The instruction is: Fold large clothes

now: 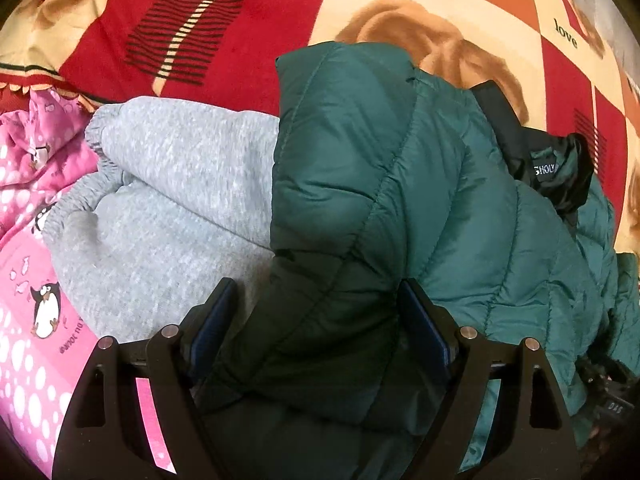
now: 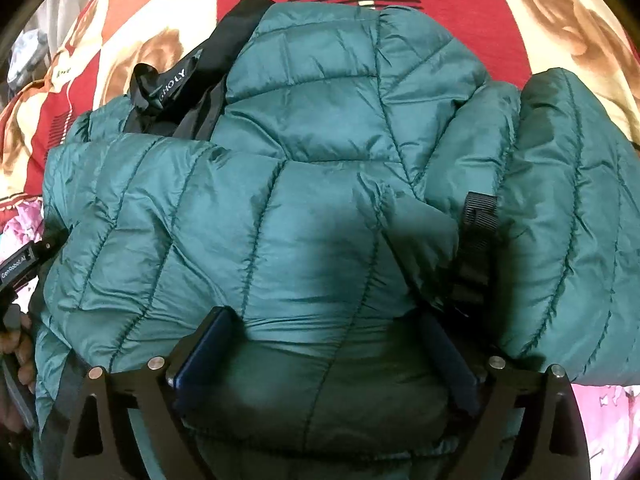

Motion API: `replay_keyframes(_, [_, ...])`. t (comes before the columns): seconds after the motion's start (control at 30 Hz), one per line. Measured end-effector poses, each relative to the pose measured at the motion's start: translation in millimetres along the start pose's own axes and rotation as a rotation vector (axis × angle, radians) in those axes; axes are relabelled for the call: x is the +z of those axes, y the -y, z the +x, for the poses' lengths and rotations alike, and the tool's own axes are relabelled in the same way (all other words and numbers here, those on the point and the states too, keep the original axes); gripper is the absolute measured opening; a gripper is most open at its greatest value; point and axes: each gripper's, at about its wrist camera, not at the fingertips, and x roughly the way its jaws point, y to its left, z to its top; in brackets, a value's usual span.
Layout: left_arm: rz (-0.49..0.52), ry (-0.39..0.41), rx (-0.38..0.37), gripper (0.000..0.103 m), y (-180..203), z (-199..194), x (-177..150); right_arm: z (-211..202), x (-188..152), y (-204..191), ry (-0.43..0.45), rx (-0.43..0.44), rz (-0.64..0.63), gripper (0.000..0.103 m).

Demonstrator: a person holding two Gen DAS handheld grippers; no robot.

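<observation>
A teal quilted puffer jacket lies bunched on the bed, with its black lining and label showing. My left gripper has its jaws wide apart around a thick fold of the jacket, which fills the gap between the pads. In the right wrist view the jacket fills the frame, a sleeve lying to the right. My right gripper also stands wide, with a puffy jacket fold bulging between its fingers. I cannot see whether either pair of pads presses the fabric.
A folded grey sweater lies left of the jacket. Pink penguin-print fabric lies at the near left. A red and cream patterned blanket covers the bed. The other gripper's body shows at the left edge.
</observation>
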Motion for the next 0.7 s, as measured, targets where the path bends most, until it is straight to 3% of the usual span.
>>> replay_keyframes(0.4, [0.0, 0.003, -0.002, 0.083, 2, -1, 2, 4, 6, -2, -0.011, 0.003, -0.008, 0.099])
replay_keyframes(0.6, [-0.016, -0.007, -0.024, 0.083, -11, 2, 6, 5, 7, -2, -0.004, 0.011, -0.006, 0.1])
replay_keyframes(0.7, [-0.051, -0.015, -0.056, 0.083, -29, -17, 15, -2, 7, -1, -0.012, 0.004, -0.006, 0.098])
